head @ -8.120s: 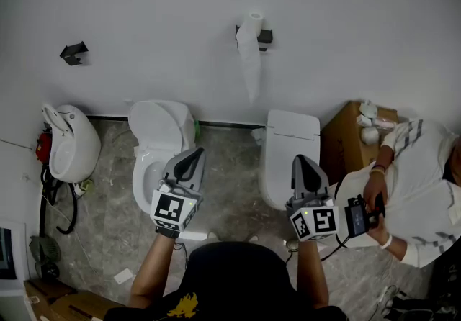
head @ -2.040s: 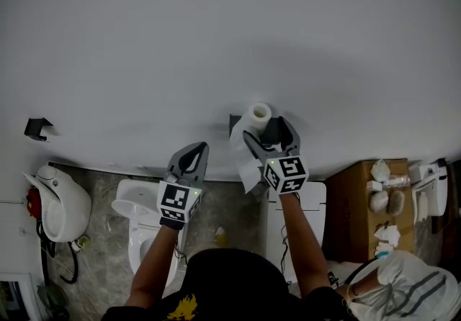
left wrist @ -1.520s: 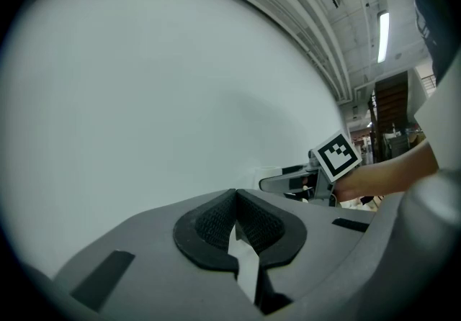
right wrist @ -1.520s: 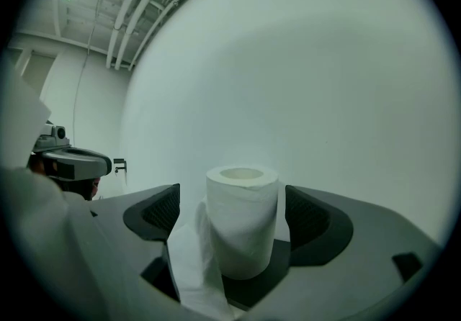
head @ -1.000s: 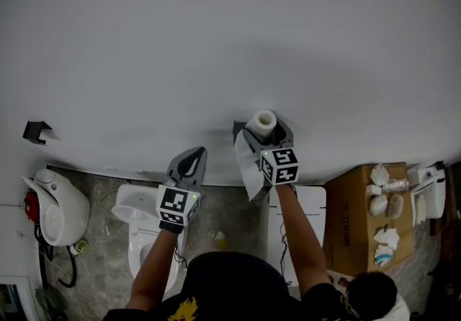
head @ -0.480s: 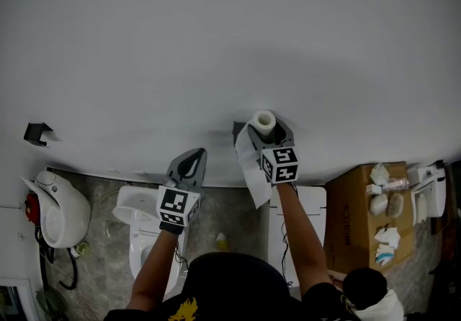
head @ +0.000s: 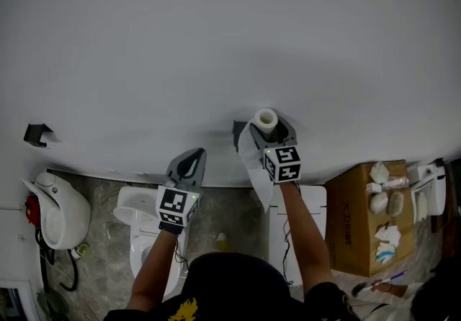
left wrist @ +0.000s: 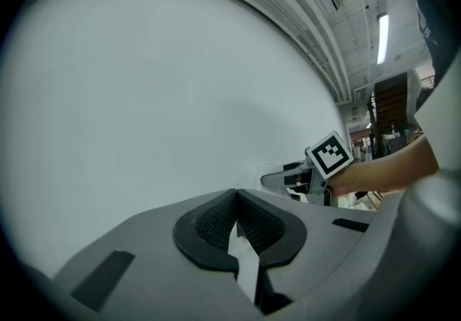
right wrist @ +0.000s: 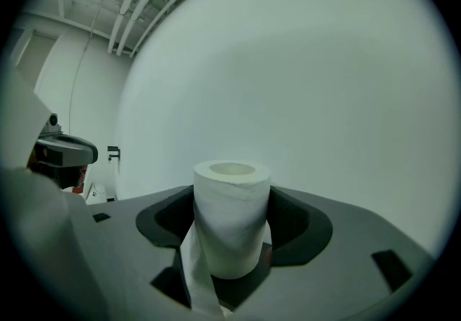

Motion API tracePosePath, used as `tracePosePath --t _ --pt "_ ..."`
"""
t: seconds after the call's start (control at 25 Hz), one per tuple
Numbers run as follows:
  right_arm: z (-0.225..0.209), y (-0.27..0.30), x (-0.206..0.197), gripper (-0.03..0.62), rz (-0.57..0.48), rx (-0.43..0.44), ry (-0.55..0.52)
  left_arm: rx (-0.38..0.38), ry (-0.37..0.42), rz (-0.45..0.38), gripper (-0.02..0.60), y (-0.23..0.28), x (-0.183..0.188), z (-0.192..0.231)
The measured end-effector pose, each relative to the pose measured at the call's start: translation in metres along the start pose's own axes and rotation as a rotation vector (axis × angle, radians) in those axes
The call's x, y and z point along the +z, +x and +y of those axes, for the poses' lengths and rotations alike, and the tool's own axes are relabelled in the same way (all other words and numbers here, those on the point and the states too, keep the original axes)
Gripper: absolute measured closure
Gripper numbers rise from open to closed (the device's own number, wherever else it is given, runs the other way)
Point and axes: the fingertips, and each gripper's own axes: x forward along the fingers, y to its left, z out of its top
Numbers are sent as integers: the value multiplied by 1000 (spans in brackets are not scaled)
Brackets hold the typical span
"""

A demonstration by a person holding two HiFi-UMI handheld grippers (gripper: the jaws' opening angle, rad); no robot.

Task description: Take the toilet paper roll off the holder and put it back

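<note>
Right claw (head: 268,132) is clamped on the toilet paper roll (right wrist: 230,215): its jaws have just been closing, and in the right gripper view both dark pads press the roll's sides, one from the left and one from the right. The roll stands upright between them. Its long axis runs vertical, and the open end of its core faces up. A loose tail of paper (head: 256,168) hangs from the roll's left side, past the claw and down toward the floor.

From the head view the roll sits high against the white wall (head: 216,39), with the dark holder (head: 236,128) just beside it on the left. Whether the roll rests on the holder cannot be told, since the claw covers its lower part.

Left claw (head: 194,155) is held out level near the wall, well apart from the roll. Its jaws are together with nothing between them, as the left gripper view shows.

Below, on the grey floor, stand a white toilet (head: 137,219) under the left arm and a cardboard box (head: 356,219) to the right with small white items on top. A small dark bracket (head: 36,132) is fixed to the wall at far left.
</note>
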Motion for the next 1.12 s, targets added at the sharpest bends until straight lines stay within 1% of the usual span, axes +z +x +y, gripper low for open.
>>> tracePosePath --t 0.12,0.28,0.4,0.8,0.92,1.12 --pt "-5 -6 10 310 -10 11 4 -3 2 -1 563 2 1 -2" --pt "-4 -8 28 303 -10 70 -12 -9 3 -9 563 2 5 -5" --pt "-6 -12 49 303 -24 81 -27 -13 6 -13 563 2 9 -6" --pt "-21 -29 131 303 -74 126 -3 -12 14 -21 563 -2 15 -6" --pt "-27 -32 150 303 -89 144 23 -14 15 -25 563 -2 17 -6" --pt "-40 -36 179 303 -111 149 35 -21 17 -30 563 0 19 -7"
